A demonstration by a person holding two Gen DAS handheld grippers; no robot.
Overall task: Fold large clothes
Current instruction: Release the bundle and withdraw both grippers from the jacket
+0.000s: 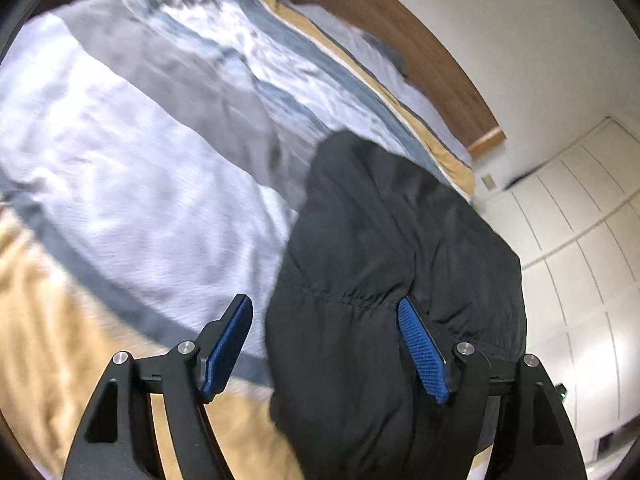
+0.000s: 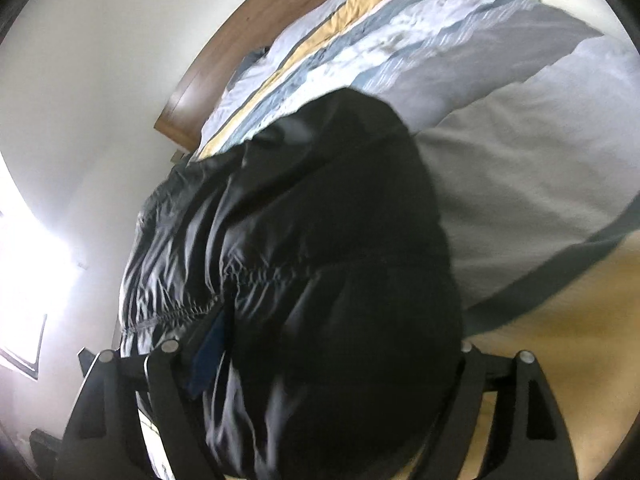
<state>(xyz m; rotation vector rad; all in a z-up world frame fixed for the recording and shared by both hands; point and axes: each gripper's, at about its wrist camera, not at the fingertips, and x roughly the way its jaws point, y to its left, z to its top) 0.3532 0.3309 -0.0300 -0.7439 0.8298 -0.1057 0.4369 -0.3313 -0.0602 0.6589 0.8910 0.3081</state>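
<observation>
left wrist, fingers: the blue pads (image 1: 422,350) of the left gripper (image 1: 324,340) stand wide apart, released; black cloth lies between them but neither pad presses it
left wrist, garment: the black jacket (image 1: 392,240) lies bunched on the striped bedcover (image 1: 132,184), near the bed's edge, with a gathered elastic seam just in front of the fingertips
right wrist, fingers: the right gripper (image 2: 320,344) is largely buried under black fabric; one blue pad (image 2: 208,354) shows at the left, the other is hidden, and the arms sit spread, so I judge it let go
right wrist, garment: the jacket fills the middle, heaped and shiny, on the same cover
progress: judged from the heap, the garment looks laid down in a rough bundle; no neat fold shows yet
left to do: flattening and squaring it up, in my judgement
</observation>
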